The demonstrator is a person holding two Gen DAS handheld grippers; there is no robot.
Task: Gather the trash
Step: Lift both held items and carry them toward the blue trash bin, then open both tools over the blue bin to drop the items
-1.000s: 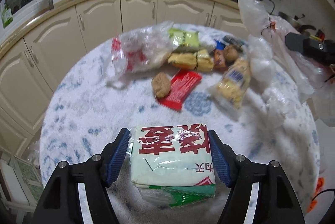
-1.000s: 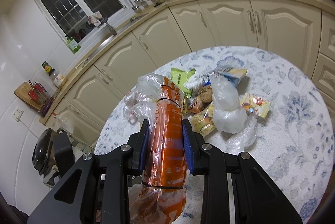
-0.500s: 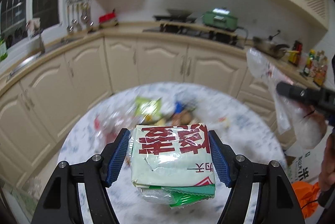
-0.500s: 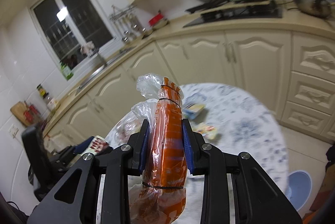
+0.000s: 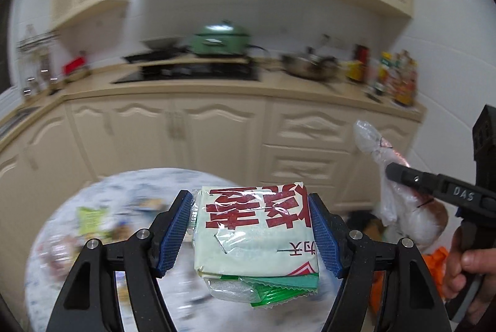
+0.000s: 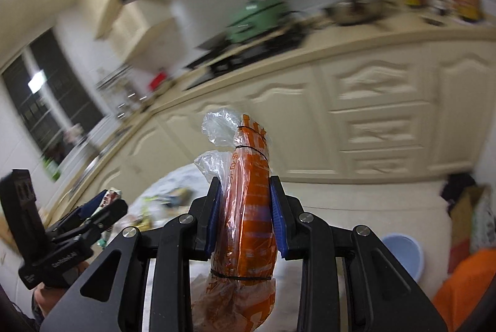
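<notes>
Slippage worries me: left tongs (image 5: 251, 234) clamp the pale noodle packet (image 5: 255, 231), right tongs (image 6: 245, 217) pinch the orange wrapper bundle (image 6: 248, 208); slick film could drop short of the blue bin (image 6: 403, 254).

Both grippers hang in open air above the round table (image 5: 62, 242); litter (image 5: 90, 218) crowds its far side, cabinets (image 5: 173, 130) wall off beyond.

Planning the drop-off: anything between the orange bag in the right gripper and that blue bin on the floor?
Nothing visible. The right gripper holds the orange bag in the air; the blue bin sits low right on open floor, its near side hidden behind the gripper body.
</notes>
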